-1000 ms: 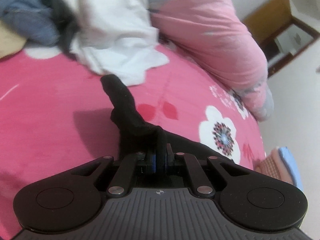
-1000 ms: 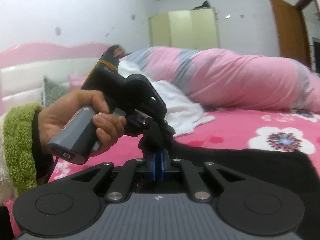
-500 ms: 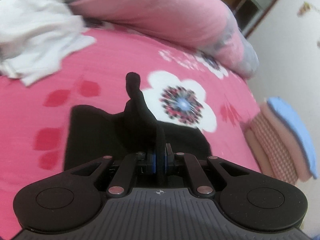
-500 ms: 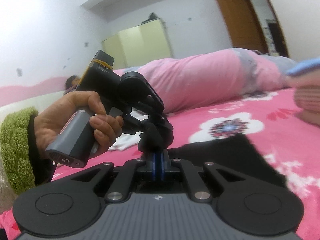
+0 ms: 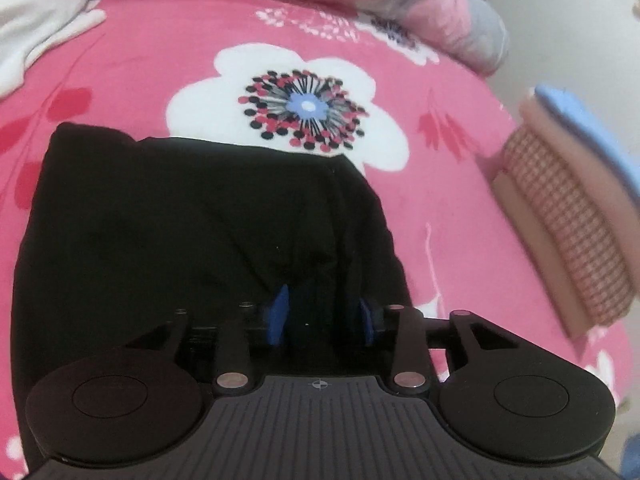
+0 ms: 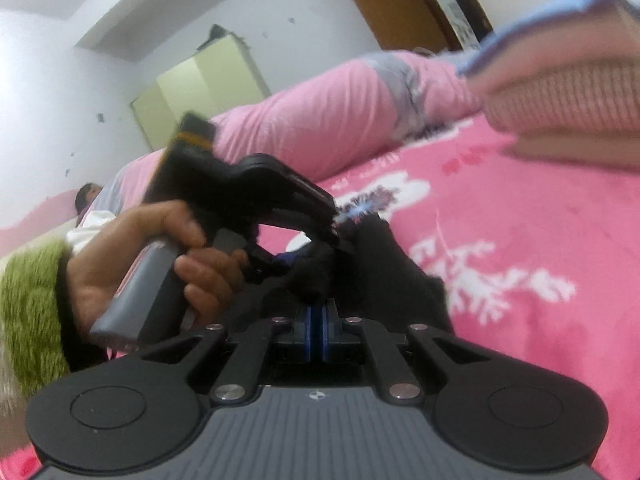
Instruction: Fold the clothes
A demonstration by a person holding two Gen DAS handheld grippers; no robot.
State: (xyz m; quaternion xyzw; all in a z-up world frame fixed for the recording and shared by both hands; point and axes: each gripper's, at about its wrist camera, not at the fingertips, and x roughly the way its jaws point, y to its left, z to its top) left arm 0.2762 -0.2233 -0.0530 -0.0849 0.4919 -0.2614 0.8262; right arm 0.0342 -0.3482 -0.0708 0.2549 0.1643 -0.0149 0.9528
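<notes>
So the black garment (image 5: 192, 216) was lying spread on the pink floral bedsheet (image 5: 460, 240), near side of the bed, with the big white flower print (image 5: 288, 108) just past its far edge. The left gripper (image 5: 322, 320) had its blue pads (image 5: 278, 316) parted a fair way, and dark cloth sat in the gap between them, but I honestly couldn't tell if it was actually holding anything or just resting over the fabric. The right gripper (image 6: 318, 334) was the opposite: pads pressed together with a bunched bit of the black garment (image 6: 384, 256) pinched in them. In the right wrist view the left hand (image 6: 160, 264) was wrapped round its tool's handle, just left of that bunch. My take on doing this step well: keep the right-hand pinch low and close to the sheet, lay the edge down square on the layer under it, and only let go once the fold lines up, otherwise that bunch will leave a lumpy corner. A folded stack (image 5: 568, 216) sat off to the right, checked piece under a blue one, probably where this ends up. As for brands or writing, nothing readable anywhere, just a small crosshair mark on each gripper body
</notes>
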